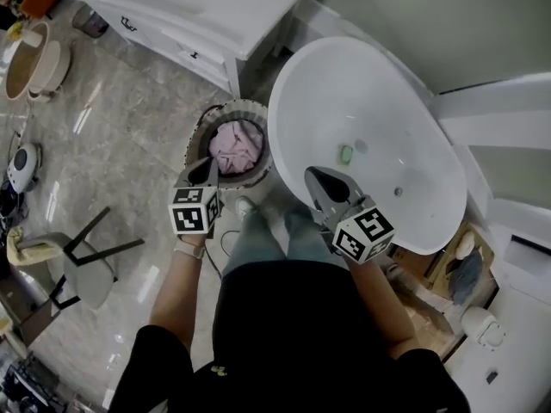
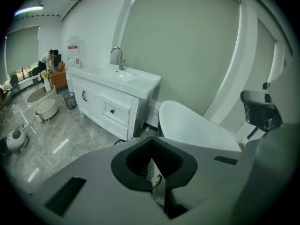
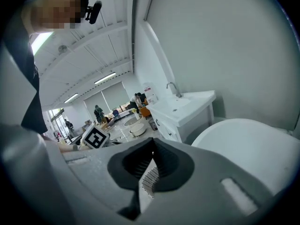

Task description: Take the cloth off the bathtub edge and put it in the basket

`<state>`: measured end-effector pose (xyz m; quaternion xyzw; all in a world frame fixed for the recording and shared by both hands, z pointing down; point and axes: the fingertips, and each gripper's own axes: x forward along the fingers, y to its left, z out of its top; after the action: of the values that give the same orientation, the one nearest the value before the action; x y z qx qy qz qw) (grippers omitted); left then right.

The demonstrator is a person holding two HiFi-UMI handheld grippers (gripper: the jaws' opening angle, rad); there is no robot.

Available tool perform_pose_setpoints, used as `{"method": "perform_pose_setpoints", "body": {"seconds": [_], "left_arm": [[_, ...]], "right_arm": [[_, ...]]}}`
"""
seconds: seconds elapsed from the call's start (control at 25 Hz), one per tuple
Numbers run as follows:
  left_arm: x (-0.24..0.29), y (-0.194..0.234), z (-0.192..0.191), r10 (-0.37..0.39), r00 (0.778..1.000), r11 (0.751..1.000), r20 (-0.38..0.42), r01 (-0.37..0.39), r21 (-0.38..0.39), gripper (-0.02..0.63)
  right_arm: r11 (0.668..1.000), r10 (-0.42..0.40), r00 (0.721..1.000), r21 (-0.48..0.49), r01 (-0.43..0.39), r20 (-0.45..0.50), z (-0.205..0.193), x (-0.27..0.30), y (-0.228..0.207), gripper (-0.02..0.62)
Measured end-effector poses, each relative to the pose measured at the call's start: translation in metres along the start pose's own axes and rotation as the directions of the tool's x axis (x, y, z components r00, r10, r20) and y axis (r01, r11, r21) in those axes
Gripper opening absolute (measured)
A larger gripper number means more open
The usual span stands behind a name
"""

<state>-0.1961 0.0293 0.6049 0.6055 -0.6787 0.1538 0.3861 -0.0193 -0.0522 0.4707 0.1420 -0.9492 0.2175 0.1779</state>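
The pink cloth [image 1: 236, 146] lies crumpled inside the round woven basket [image 1: 197, 132], which stands on the floor just left of the white bathtub [image 1: 370, 101]. My left gripper [image 1: 203, 171] hangs over the basket's near rim, jaws shut with nothing between them. My right gripper [image 1: 323, 179] is held over the tub's near edge, also shut and empty. In the left gripper view the closed jaws [image 2: 151, 159] point toward the tub [image 2: 197, 125] and the vanity [image 2: 112, 86]. The right gripper view shows its closed jaws [image 3: 151, 154] before the tub [image 3: 248, 139].
A white vanity with sink [image 1: 198, 7] stands behind the basket. A small green item [image 1: 345, 154] lies in the tub. A grey chair [image 1: 82, 261] sits at left on the marble floor, round tubs [image 1: 34, 63] further back. Boxes and clutter [image 1: 461, 269] are at right.
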Motion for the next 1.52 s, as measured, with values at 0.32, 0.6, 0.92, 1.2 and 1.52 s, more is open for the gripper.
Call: {"method": "perform_pose_setpoints", "body": {"seconds": [0.32, 0.6, 0.92, 1.2, 1.52], "left_arm": [[-0.086, -0.039, 0.039, 0.006, 0.992, 1.000, 0.127, -0.008, 0.011, 0.012], [-0.146, -0.056, 0.067, 0.063, 0.969, 0.998, 0.237, -0.066, 0.005, 0.014], [-0.208, -0.067, 0.097, 0.116, 0.924, 0.993, 0.365, -0.119, -0.014, 0.012], [-0.251, -0.070, 0.111, 0.189, 0.874, 0.982, 0.448, -0.180, -0.063, 0.013], [-0.287, -0.067, 0.103, 0.264, 0.830, 0.963, 0.491, -0.252, -0.093, 0.014]], "right_arm": [[0.990, 0.122, 0.992, -0.068, -0.120, 0.025, 0.035, 0.003, 0.032, -0.003], [0.964, 0.229, 0.972, -0.145, -0.222, 0.041, 0.072, -0.007, 0.061, -0.005], [0.920, 0.342, 0.939, -0.221, -0.323, 0.049, 0.113, -0.023, 0.092, -0.003], [0.878, 0.419, 0.907, -0.274, -0.391, 0.049, 0.139, -0.033, 0.120, -0.003], [0.852, 0.466, 0.883, -0.299, -0.430, 0.058, 0.155, -0.036, 0.138, -0.005]]}}
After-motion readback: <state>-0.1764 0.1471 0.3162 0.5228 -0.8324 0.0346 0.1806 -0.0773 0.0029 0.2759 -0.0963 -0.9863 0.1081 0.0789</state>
